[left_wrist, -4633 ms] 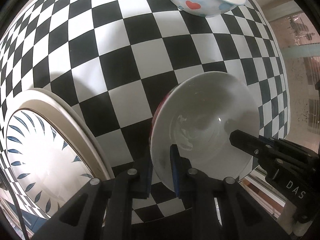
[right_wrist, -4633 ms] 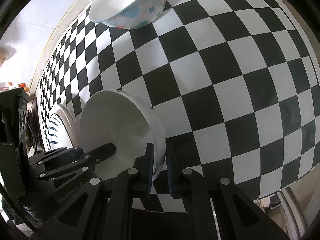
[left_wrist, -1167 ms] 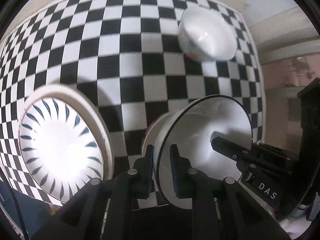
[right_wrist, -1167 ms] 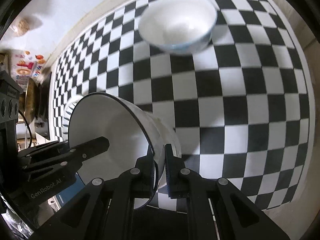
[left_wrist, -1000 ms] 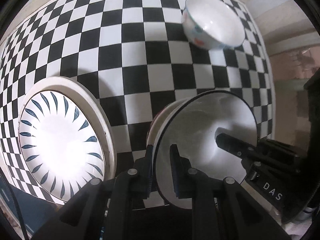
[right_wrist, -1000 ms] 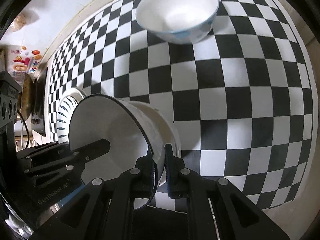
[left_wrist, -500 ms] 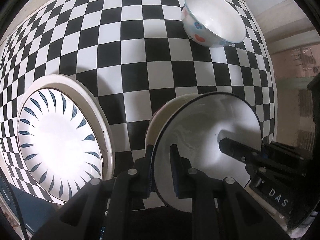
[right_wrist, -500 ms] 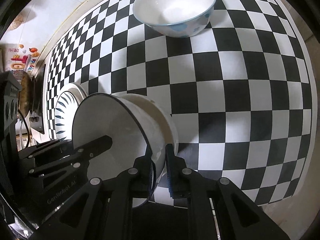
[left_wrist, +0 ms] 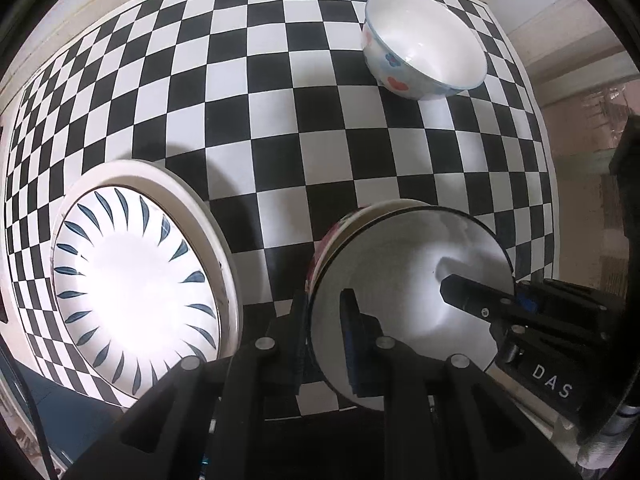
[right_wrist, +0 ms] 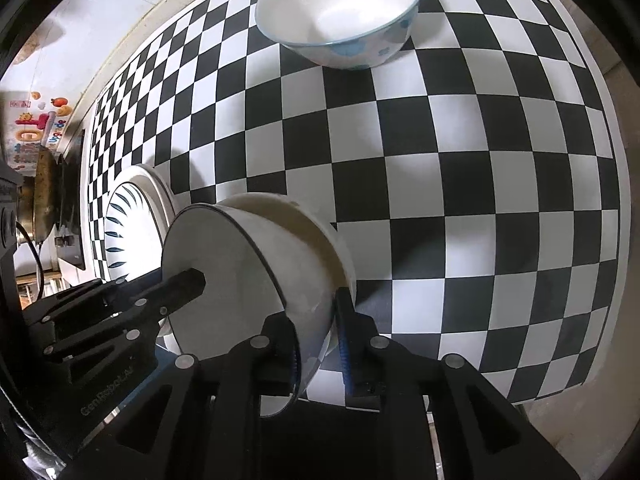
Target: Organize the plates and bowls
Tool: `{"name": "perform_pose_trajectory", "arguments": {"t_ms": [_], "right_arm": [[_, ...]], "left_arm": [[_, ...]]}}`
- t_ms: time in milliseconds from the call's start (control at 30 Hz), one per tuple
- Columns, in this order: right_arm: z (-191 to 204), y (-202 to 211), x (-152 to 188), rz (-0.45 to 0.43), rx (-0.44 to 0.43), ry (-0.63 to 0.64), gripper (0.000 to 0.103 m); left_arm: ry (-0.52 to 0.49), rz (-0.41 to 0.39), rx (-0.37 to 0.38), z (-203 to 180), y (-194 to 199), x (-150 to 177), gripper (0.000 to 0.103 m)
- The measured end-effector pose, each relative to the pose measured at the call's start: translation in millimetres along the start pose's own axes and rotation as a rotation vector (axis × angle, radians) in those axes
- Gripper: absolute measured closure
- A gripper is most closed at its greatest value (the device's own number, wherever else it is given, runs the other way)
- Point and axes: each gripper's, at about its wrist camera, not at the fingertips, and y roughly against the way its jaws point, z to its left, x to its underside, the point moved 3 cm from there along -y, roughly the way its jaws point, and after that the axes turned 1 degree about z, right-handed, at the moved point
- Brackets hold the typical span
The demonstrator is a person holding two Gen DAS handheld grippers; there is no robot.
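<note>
Your left hand-held gripper (left_wrist: pixel 324 336) is pinching the near rim of the white bowl (left_wrist: pixel 404 292), one finger inside and one outside. That bowl sits tilted inside a second bowl (right_wrist: pixel 316 224) on the checkered counter (left_wrist: pixel 280 128). Your right hand-held gripper (right_wrist: pixel 320 340) is on the other side of the same rim; its jaws have just been opening a little, with the rim between them (the pads look barely off it). Left of your left hand-held gripper lies the leaf-pattern plate (left_wrist: pixel 132 284). Far ahead stands the flowered bowl (left_wrist: pixel 424 60), well apart.
</note>
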Motion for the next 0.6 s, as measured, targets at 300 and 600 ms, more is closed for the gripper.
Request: {"name": "perform_pose_trajectory", "arguments": {"t_ms": [300,600], "right_arm": [[-4.7,1.1,1.3,0.021,-0.02,-0.028,0.083],[-7.5,9.2,6.6,0.013,-0.011,-0.038,0.079]], "left_arm": [[0.002,0.01,-0.001,-1.8,-5.4,0.9,0.089],[-0.006,0.019,0.024,-1.9,-4.6,-1.5,0.089]]}}
